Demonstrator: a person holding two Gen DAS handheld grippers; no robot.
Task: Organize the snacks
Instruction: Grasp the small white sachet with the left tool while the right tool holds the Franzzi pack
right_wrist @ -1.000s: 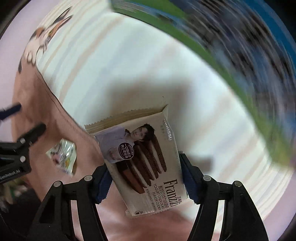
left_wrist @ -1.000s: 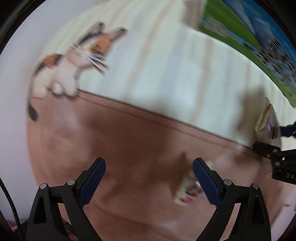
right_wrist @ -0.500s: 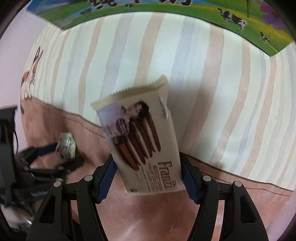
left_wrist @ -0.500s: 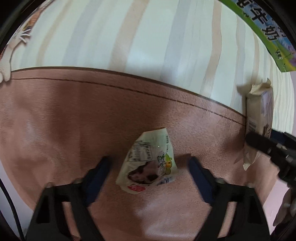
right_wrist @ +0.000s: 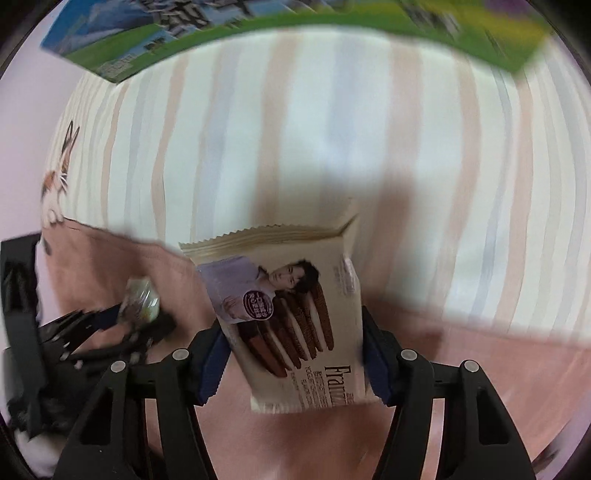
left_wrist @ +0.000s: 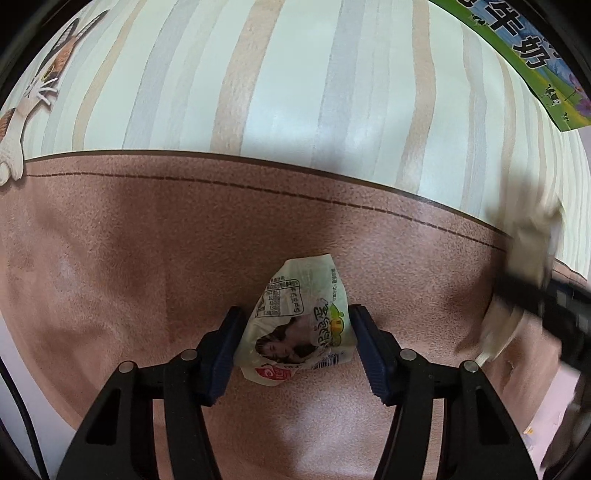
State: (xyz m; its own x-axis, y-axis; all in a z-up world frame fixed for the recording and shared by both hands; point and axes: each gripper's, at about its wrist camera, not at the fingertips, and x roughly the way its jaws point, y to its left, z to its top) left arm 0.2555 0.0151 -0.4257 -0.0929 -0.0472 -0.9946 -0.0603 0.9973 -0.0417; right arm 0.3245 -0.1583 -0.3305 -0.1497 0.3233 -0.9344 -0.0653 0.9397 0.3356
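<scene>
A small white and green snack packet (left_wrist: 299,321) lies on the brown part of the mat (left_wrist: 147,258). My left gripper (left_wrist: 295,343) has its blue pads (left_wrist: 225,350) closed against both sides of the packet. My right gripper (right_wrist: 291,354) is shut on a cream Franzzi cookie pack (right_wrist: 291,314) and holds it above the mat. The cookie pack shows blurred at the right edge of the left wrist view (left_wrist: 524,266). The small packet and the left gripper show at the left of the right wrist view (right_wrist: 142,299).
The mat has a striped pale half (left_wrist: 295,92) with a cat picture (left_wrist: 33,96) at the left. A green and blue milk carton box (right_wrist: 258,26) stands at the far edge and shows at the top right of the left wrist view (left_wrist: 535,55).
My left gripper came down over the small packet and closed its jaws on it. My right gripper, still holding the cookie pack, swung over the mat and moved nearer to the left gripper.
</scene>
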